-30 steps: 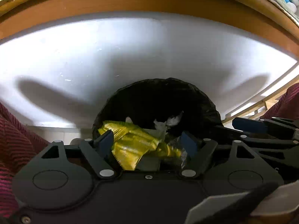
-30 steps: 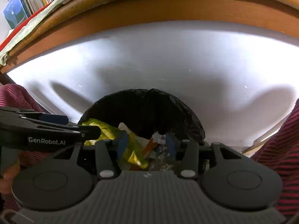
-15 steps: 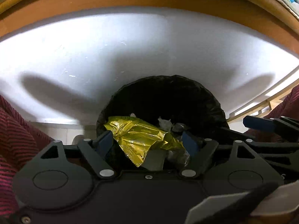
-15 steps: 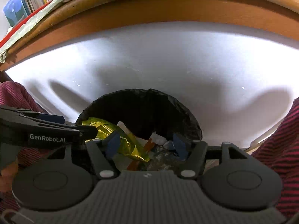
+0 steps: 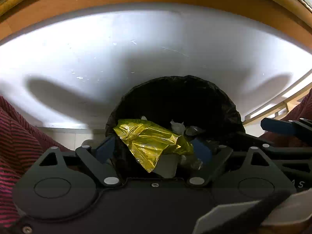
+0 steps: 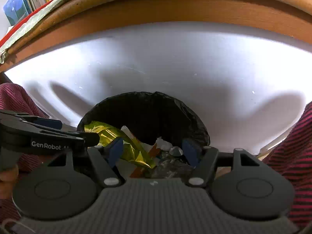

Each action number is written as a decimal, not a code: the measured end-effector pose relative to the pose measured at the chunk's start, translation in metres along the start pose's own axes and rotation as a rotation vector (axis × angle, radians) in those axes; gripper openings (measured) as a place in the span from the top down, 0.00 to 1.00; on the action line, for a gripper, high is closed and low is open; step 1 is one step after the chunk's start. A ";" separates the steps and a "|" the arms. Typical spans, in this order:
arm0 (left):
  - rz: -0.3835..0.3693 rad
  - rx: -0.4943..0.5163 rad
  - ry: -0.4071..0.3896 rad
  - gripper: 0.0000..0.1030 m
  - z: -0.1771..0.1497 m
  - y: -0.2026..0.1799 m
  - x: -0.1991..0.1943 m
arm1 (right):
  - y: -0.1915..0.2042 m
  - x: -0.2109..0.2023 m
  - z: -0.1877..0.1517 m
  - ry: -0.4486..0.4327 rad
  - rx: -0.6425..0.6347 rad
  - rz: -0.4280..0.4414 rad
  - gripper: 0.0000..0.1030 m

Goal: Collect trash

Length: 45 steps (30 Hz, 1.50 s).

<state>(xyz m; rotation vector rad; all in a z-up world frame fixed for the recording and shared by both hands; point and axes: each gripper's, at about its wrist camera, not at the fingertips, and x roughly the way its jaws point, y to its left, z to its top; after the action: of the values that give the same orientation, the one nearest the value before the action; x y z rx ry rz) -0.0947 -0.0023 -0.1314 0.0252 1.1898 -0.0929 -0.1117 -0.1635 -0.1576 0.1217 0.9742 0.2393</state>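
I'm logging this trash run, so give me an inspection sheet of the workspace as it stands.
Surface: white wall behind the bin, under a wooden ledge.
Job's things: black-lined bin holding a gold wrapper and crumpled white paper.
Clutter: clear plastic scraps in the bin.
Grippers: left gripper and right gripper above the bin, jaws just opened wider, gripping nothing.
Cables: nothing seen.
Surroundings: books on the ledge; red striped sleeve.
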 end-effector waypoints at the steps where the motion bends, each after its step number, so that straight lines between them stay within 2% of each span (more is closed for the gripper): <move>1: 0.000 -0.001 0.000 0.14 0.000 0.000 0.000 | 0.000 0.000 0.000 0.000 0.000 0.000 0.24; 45: -0.008 -0.018 0.014 0.13 -0.002 0.005 0.001 | -0.002 0.003 -0.001 0.000 -0.001 -0.005 0.21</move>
<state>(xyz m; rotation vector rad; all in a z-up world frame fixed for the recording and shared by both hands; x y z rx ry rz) -0.0953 0.0031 -0.1332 0.0058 1.2050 -0.0889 -0.1110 -0.1651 -0.1611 0.1188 0.9744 0.2352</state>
